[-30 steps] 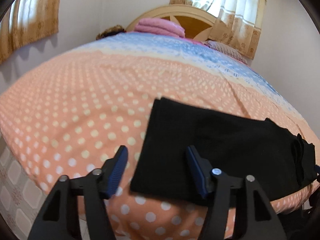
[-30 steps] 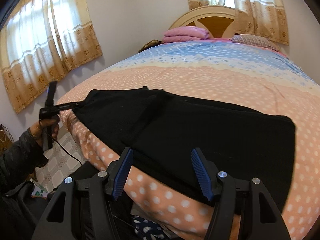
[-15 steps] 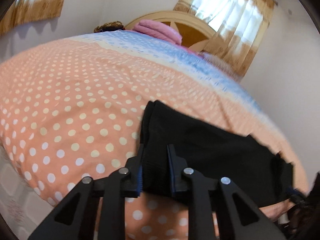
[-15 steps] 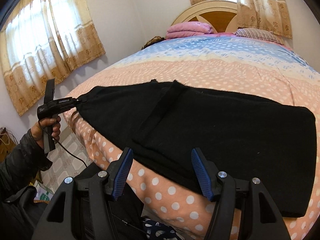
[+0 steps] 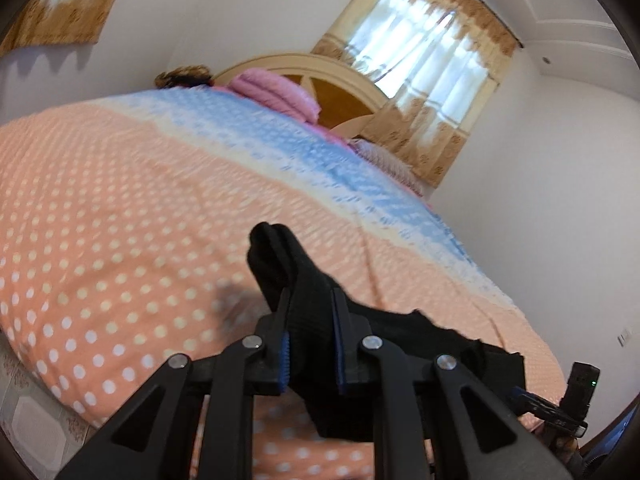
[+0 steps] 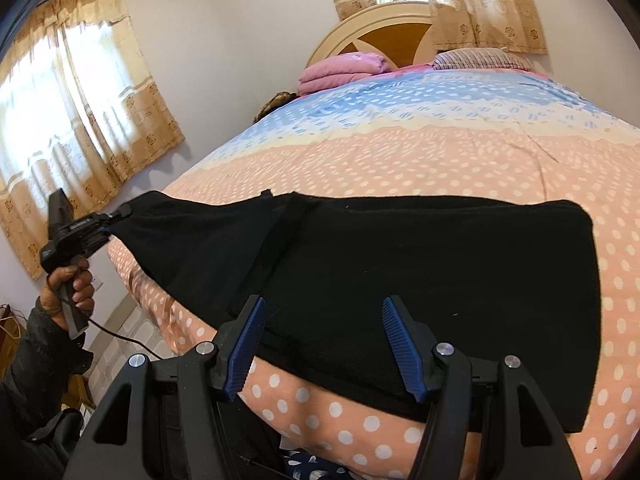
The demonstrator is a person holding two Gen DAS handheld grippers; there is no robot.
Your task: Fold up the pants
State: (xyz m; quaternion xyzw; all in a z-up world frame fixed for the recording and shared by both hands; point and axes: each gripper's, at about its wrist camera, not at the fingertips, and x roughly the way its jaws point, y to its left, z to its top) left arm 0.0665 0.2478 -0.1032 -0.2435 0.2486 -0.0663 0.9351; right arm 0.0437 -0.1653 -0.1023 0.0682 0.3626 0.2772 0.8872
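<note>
- The black knit pants [image 6: 420, 264] lie flat near the foot edge of the bed with the peach polka-dot bedspread [image 6: 460, 160], one end raised off it.
- Left gripper [image 5: 309, 344] is clenched on that end of the pants [image 5: 312, 312]; bunched cloth sticks up between the blue pads and past their tips.
- My read: the end is held up so it can be carried over the rest of the pants for a fold.
- Right gripper [image 6: 322, 344] hovers spread wide over the near edge of the pants, gripping nothing; it looks placed to take or steady that edge.
- Right wrist view gives the whole picture: the full length of the pants, a crease running across them, and the left gripper [image 6: 100, 224] off the bed's corner pulling the fabric taut, hand [image 6: 68, 284] on its handle.
- Left wrist view shows what that one cannot: how deep the cloth sits in the clamped pads, though most of the pants are hidden behind the gripper.
</note>
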